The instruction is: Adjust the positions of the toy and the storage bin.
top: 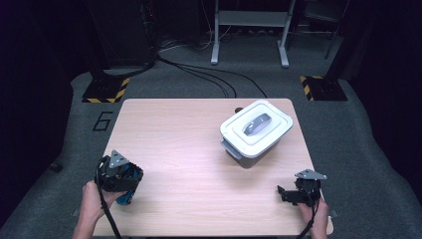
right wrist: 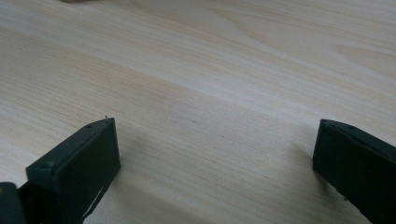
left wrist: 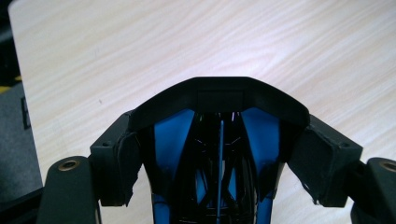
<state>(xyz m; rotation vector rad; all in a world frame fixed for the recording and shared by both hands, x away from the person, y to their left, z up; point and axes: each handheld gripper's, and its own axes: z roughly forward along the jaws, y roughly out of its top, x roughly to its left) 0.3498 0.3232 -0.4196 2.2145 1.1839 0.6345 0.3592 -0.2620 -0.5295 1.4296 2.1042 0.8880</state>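
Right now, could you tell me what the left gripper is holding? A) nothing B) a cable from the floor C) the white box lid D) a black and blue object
D: in the left gripper view the left gripper is shut on a black and blue object, its pads pressed against the object's sides.

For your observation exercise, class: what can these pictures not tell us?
- What the white lidded plastic box contains: high view, its closed lid hides it.
- What the black and blue object in the left gripper is: left gripper view, cut off by the bottom edge.
- What the small dark item behind the box is: high view, too small.
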